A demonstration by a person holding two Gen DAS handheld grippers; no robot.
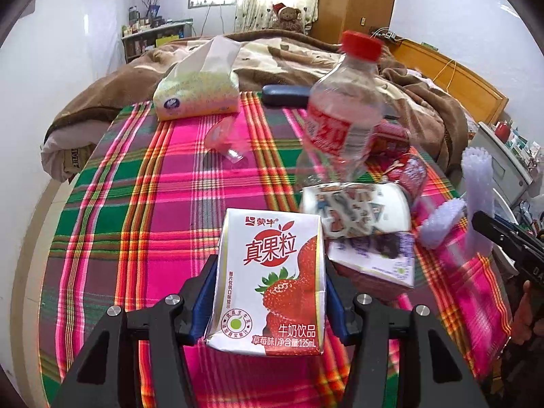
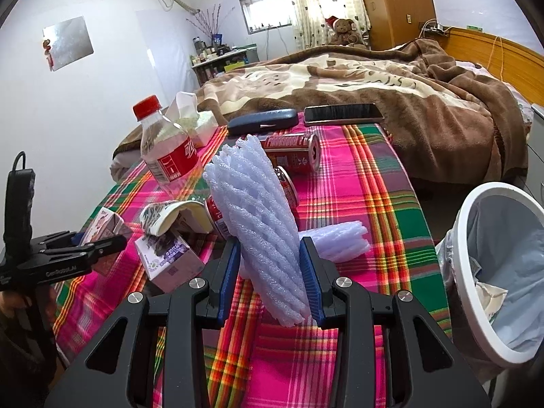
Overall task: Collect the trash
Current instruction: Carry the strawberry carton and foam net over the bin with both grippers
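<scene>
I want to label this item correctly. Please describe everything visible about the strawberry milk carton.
The strawberry milk carton is a small white paper box printed with red strawberries and Chinese text. Its corners look slightly dented. It stands nearly upright, clamped at both sides between the left gripper jaws, above the plaid tablecloth.

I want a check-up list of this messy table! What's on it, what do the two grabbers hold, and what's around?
Surface: plaid tablecloth, pink, green and orange.
Job's things: strawberry milk carton; foam net; a second foam net lying flat; plastic bottle, red cap; two red cans; paper cup on its side; purple carton.
Clutter: tissue pack, glasses case, phone.
Grippers: left hand-held gripper shut on the strawberry milk carton; right hand-held gripper shut on the foam net.
Cables: orange cable by the headboard.
Surroundings: lined trash bin at right; bed with brown blanket; teddy bear.
</scene>
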